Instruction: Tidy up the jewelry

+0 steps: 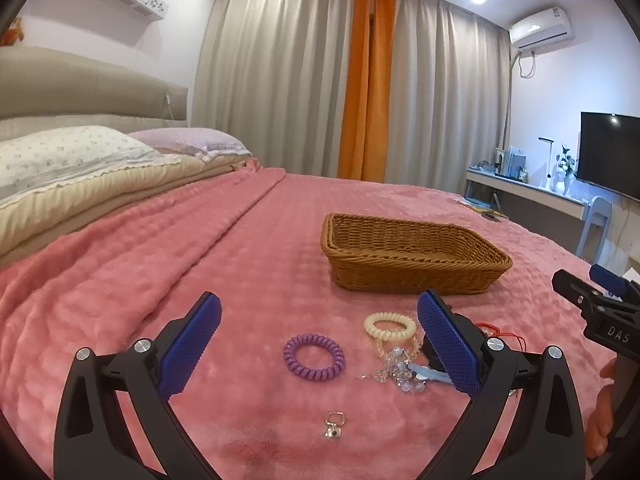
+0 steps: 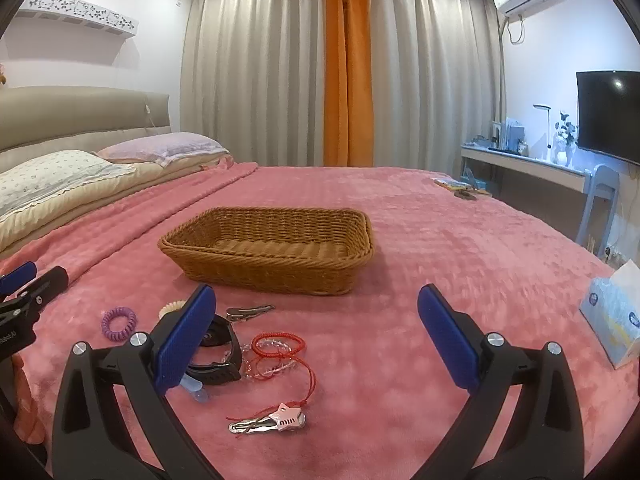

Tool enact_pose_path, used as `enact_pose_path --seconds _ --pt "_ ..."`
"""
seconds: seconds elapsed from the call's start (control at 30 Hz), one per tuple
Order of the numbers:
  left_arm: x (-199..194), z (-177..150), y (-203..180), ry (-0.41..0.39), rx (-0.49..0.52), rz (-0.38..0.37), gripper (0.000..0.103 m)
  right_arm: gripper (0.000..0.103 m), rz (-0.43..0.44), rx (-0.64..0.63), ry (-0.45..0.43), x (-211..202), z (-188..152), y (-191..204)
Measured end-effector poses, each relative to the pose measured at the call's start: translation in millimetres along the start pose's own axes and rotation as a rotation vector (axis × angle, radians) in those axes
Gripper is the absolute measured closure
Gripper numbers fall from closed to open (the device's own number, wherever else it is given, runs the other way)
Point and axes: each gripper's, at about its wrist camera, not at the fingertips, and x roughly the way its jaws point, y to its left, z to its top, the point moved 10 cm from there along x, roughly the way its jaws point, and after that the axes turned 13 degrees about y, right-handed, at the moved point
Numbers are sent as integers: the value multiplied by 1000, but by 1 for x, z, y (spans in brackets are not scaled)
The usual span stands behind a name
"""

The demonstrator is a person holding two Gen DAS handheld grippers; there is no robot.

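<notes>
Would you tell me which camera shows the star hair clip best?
The right wrist view: the star hair clip lies unobstructed on the pink blanket, close to the lens. The left wrist view does not show it.

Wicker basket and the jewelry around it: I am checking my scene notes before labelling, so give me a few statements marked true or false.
1. The wicker basket holds no jewelry. True.
2. The purple spiral hair tie lies inside the basket. False: it lies on the pink blanket, in front of the basket.
3. The left gripper is shut on the cream spiral hair tie. False: it is open and holds nothing.
4. The right gripper is open and empty. True.
5. A star-topped hair clip lies on the blanket. True.
6. The tissue box sits in the basket. False: it stands apart on the blanket.
</notes>
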Motion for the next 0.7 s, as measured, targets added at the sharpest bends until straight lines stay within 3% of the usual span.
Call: enact_pose_path --seconds 0.7 --pt "8 -6 4 -8 1 -11 8 7 0 24 14 2 -4 -4"
